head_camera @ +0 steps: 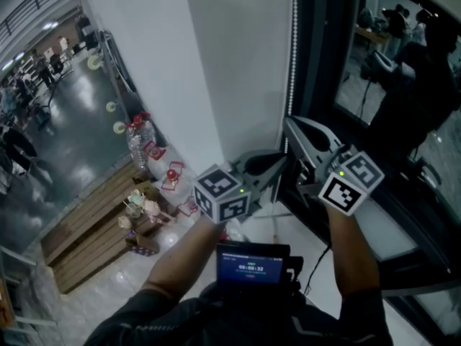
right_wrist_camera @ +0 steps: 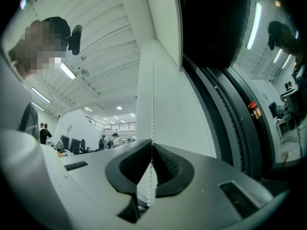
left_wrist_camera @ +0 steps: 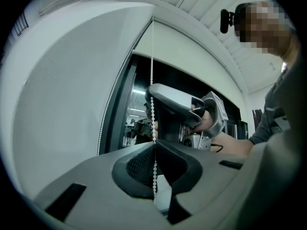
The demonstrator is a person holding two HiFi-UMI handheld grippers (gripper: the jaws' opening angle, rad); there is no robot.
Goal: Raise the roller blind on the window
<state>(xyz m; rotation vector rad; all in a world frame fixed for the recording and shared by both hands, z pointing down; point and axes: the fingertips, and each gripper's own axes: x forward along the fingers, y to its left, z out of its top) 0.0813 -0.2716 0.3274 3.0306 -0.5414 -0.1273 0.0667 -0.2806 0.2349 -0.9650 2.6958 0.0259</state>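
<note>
On the small screen (head_camera: 253, 264) at your chest stands one line of digits, perhaps 00:00:32, but it is too small to be sure. No other text can be read.

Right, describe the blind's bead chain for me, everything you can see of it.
The bead chain is a thin string of small white beads, plastic by the look, hanging straight down beside the dark window frame. The left tongs are shut on it, with a short stretch dangling loose below them. The right tongs are shut on it too, higher up, as the left gripper view shows. A second strand runs down along the frame's edge.
</note>
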